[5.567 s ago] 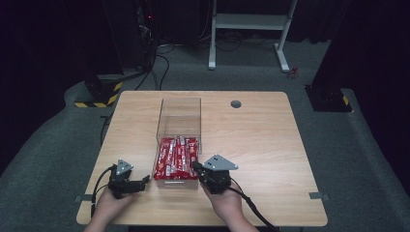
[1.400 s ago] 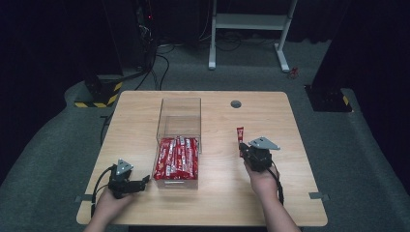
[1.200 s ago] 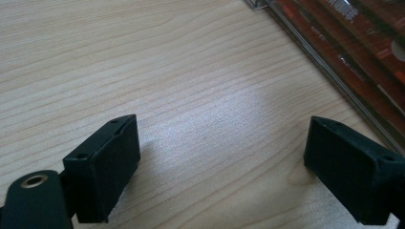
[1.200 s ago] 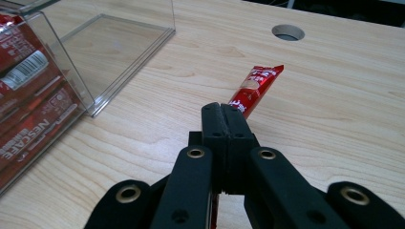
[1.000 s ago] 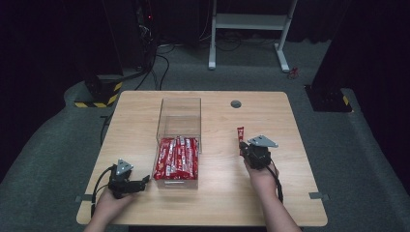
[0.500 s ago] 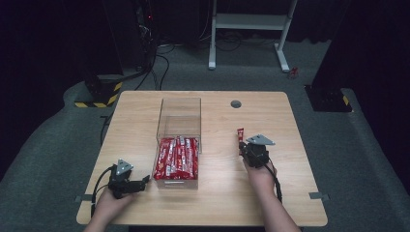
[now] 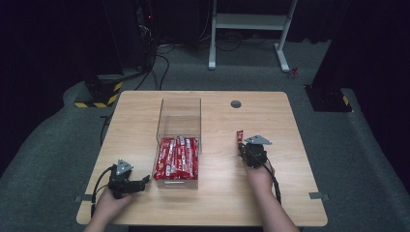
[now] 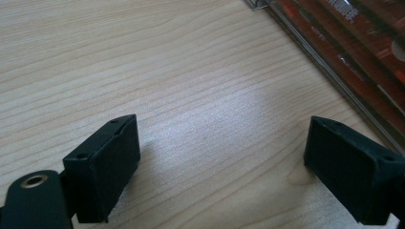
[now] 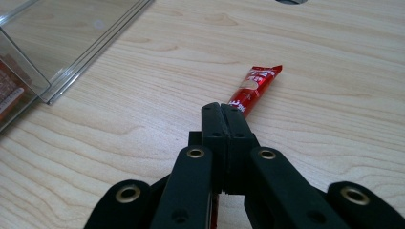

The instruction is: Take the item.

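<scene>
Holding a red packet [image 7: 239,137] right of centre, the right gripper [image 7: 246,148] stays clenched on it.
The left gripper [image 7: 141,181], lower left, remains spread and empty, unmoved.

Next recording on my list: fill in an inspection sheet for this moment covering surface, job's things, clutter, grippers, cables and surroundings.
Surface: light wooden table, with a round grommet hole near the far edge.
Job's things: clear plastic box at mid-table, red sachets packed in its near half; one red sachet lies on the table right of the box.
Clutter: nothing seen.
Grippers: left gripper open, low over bare wood beside the box; right gripper shut on the near end of the single sachet.
Cables: a black cable trails from the left gripper, another from the right.
Surroundings: grey carpet, white desk frame behind, dark curtains, floor cables.
</scene>
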